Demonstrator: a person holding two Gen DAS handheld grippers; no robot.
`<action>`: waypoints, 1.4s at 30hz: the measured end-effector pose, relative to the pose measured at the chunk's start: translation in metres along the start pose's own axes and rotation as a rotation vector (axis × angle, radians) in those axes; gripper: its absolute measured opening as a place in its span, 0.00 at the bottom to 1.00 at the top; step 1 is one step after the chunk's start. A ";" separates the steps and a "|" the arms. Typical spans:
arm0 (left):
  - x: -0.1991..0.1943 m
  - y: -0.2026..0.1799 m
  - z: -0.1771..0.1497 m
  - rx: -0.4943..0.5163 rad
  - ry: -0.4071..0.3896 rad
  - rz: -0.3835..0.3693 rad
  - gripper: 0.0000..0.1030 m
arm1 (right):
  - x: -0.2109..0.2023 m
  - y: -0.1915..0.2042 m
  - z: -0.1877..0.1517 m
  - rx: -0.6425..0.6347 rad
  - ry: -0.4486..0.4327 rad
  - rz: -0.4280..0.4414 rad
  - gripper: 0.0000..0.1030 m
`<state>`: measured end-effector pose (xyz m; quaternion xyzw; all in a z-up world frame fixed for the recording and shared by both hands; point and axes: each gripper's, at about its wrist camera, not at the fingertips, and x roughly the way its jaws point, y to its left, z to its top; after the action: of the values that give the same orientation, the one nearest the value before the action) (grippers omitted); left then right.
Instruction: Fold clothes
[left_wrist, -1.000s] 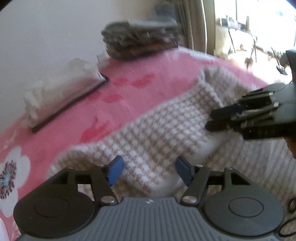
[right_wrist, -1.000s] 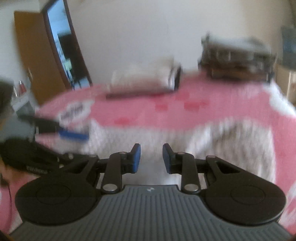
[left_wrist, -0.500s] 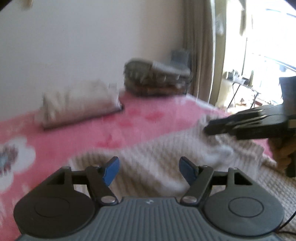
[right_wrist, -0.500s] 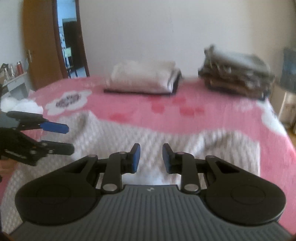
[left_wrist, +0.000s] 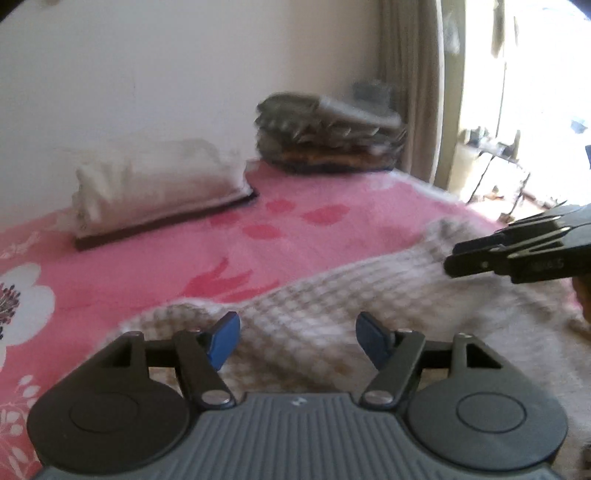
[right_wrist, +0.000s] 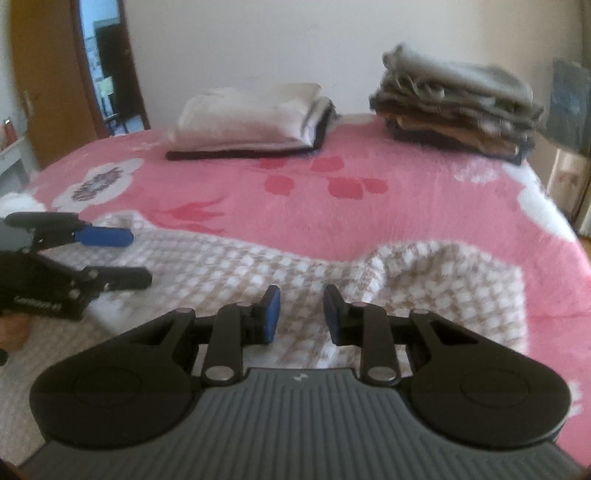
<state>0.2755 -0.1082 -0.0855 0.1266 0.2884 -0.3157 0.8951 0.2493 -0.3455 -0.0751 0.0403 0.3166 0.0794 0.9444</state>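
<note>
1. Here's the left gripper (left_wrist: 297, 338), low in the centre of its own view, blue pads spread wide with nothing between them, hovering over the beige-and-white checked knit garment (left_wrist: 332, 295).
2. That garment lies rumpled across the lower half of both views, on the pink blanket with red and white flower prints (right_wrist: 369, 206).
3. The right gripper (right_wrist: 301, 314) sits bottom centre in the right wrist view, jaws parted by a narrow gap, the pads clear of the cloth; a raised fold of the garment bulges just right of its tips.
4. In the left wrist view the right gripper pokes in from the right edge, above the knit.
5. In the right wrist view the left gripper comes in from the left edge, one blue pad above and one dark finger below, well apart.
6. Up at the back, a folded cream-white pile on a dark base (right_wrist: 251, 122) sits centre-left.
7. To its right, a stack of folded grey and brown clothes (right_wrist: 458, 103) by the wall.
8. A wooden door (right_wrist: 48, 85) stands at upper left; a curtain (left_wrist: 410, 85) hangs at upper right of the left wrist view.
</note>
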 end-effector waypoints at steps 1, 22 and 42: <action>0.002 -0.006 -0.002 0.047 0.017 0.005 0.75 | -0.008 0.003 0.000 -0.014 -0.005 0.010 0.24; -0.080 -0.027 0.020 -0.065 0.206 0.296 0.78 | -0.079 0.018 -0.019 0.112 0.061 0.034 0.25; -0.292 -0.121 -0.190 -0.442 0.549 0.119 0.68 | -0.298 0.091 -0.187 0.325 0.156 0.157 0.26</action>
<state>-0.0698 0.0203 -0.0692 0.0266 0.5718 -0.1474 0.8066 -0.1093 -0.3031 -0.0359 0.2105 0.3936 0.1036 0.8889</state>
